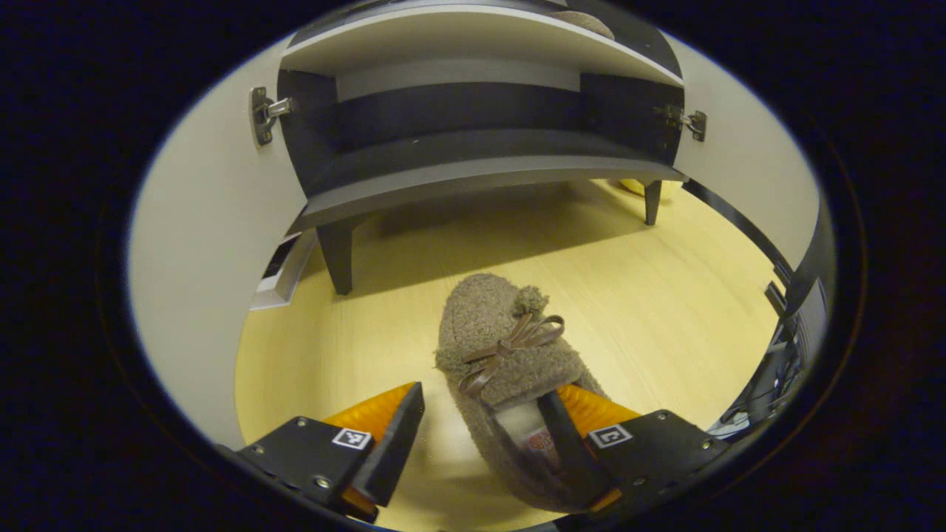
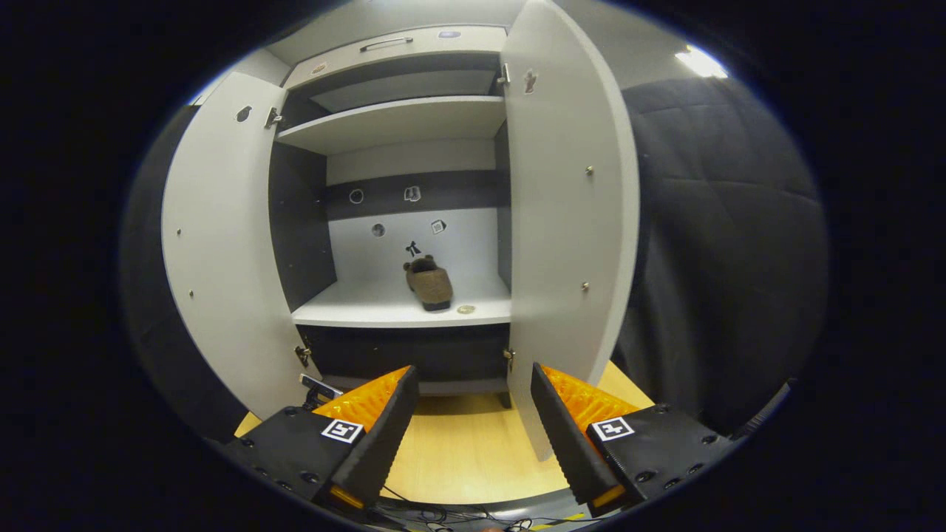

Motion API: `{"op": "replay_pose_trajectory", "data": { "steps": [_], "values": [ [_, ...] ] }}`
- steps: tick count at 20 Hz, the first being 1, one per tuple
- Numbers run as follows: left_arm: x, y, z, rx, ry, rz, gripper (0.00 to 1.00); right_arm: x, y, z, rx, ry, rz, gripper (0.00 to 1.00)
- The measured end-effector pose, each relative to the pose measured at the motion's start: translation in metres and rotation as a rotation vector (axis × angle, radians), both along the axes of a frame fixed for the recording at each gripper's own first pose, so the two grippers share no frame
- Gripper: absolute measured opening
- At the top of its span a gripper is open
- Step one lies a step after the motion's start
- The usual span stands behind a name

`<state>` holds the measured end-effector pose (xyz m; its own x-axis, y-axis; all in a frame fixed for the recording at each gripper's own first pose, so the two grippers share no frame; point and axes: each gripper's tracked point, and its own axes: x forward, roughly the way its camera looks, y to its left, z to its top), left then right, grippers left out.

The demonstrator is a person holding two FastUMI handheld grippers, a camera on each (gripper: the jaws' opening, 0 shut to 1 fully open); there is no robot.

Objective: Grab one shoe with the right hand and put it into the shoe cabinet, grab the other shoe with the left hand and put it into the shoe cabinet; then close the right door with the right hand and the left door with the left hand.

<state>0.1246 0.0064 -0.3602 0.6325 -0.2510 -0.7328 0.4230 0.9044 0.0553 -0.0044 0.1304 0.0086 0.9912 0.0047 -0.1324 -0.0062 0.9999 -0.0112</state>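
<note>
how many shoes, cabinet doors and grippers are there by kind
shoes: 2, one on the floor at the left gripper, one on the cabinet shelf
cabinet doors: 2, both open, left door, right door
grippers: 2, incl. right gripper
total: 6

The left gripper view looks from low and close, tilted down along its gripper (image 1: pixel 480 443) at the wooden floor (image 1: pixel 665 295), facing the bottom of the shoe cabinet (image 1: pixel 473 155). The right gripper view looks from higher and farther back, facing the open shoe cabinet (image 2: pixel 403 303) nearly level. Both views share the cabinet's lower part, its two open doors and the floor before it.
</note>
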Motion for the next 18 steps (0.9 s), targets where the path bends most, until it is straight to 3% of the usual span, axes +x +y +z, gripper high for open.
{"op": "replay_pose_trajectory", "data": {
  "steps": [2,3,4,5,6,7,9,11,12,18],
  "values": [
    [0.002,-0.003,-0.006,-0.004,0.020,-0.006,0.59,-0.012,-0.023,0.008,-0.042,-0.016,-0.061,0.96],
    [0.004,-0.004,-0.007,-0.006,0.026,-0.012,0.59,-0.020,-0.033,0.010,-0.060,-0.020,-0.088,0.96],
    [0.006,-0.004,-0.012,-0.010,0.031,-0.016,0.68,-0.027,-0.045,0.014,-0.085,-0.025,-0.121,0.92],
    [0.006,-0.002,-0.005,-0.014,0.047,-0.012,0.59,-0.037,-0.062,0.014,-0.119,-0.038,-0.160,0.92],
    [0.007,-0.003,-0.012,-0.011,0.065,-0.014,0.49,-0.041,-0.078,0.015,-0.159,-0.044,-0.205,0.98],
    [0.009,0.002,-0.011,0.016,0.056,-0.007,0.49,-0.049,-0.092,0.017,-0.183,-0.048,-0.250,0.96],
    [0.009,0.005,-0.013,0.043,0.068,0.014,0.19,-0.058,-0.113,0.014,-0.158,-0.046,-0.304,0.96],
    [0.018,0.014,-0.009,0.111,0.027,0.031,0.19,-0.062,-0.136,0.010,-0.106,-0.036,-0.348,0.96],
    [0.018,0.017,-0.006,0.122,0.042,0.050,0.02,-0.063,-0.149,0.010,-0.082,-0.039,-0.367,0.97],
    [0.024,0.013,0.015,0.111,0.081,0.129,0.02,-0.053,-0.211,0.015,0.002,-0.077,-0.413,0.98]
  ]
}}
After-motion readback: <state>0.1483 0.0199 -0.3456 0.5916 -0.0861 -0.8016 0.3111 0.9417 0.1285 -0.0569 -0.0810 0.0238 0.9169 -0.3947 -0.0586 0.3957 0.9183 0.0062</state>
